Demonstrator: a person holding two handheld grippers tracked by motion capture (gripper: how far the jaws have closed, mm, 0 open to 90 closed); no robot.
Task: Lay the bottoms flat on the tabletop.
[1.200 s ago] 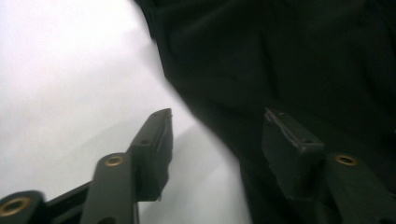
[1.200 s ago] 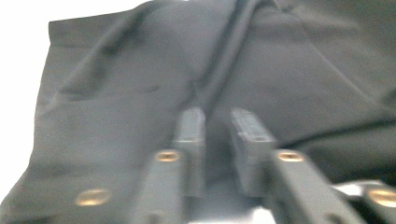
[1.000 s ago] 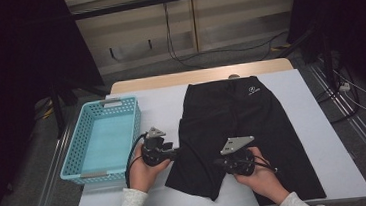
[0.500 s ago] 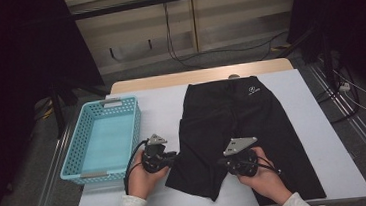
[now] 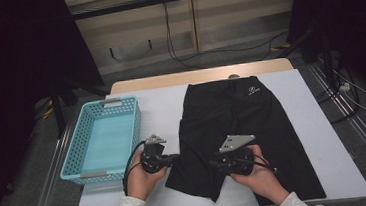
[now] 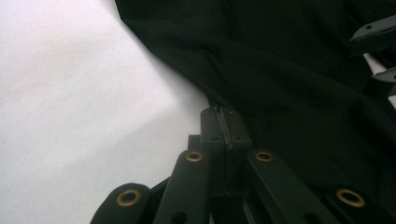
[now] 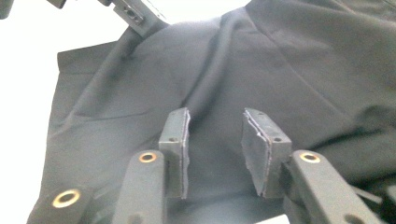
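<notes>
Black shorts [image 5: 243, 123] lie flat on the white table [image 5: 161, 110], waistband at the far side. My left gripper [image 5: 176, 159] is at the outer edge of the shorts' left leg. Its jaws have just been closing, and in the left gripper view [image 6: 225, 123] they are shut on the fabric's edge [image 6: 280, 70]. My right gripper [image 5: 211, 163] hovers over the same leg. Its jaws have just been opening and now stand apart [image 7: 215, 135], with a soft ridge of fabric [image 7: 210, 79] below them and nothing pinched. The left gripper [image 7: 135, 16] shows beyond it.
A light blue mesh basket [image 5: 71, 168] stands at the table's left side, close to my left hand. Cables trail across the floor [image 5: 227, 54] behind the table. Bare white table lies left of the shorts and along the right edge.
Both hands stay at about the same places. The left gripper sits slightly nearer to the table's front edge than a second ago.
</notes>
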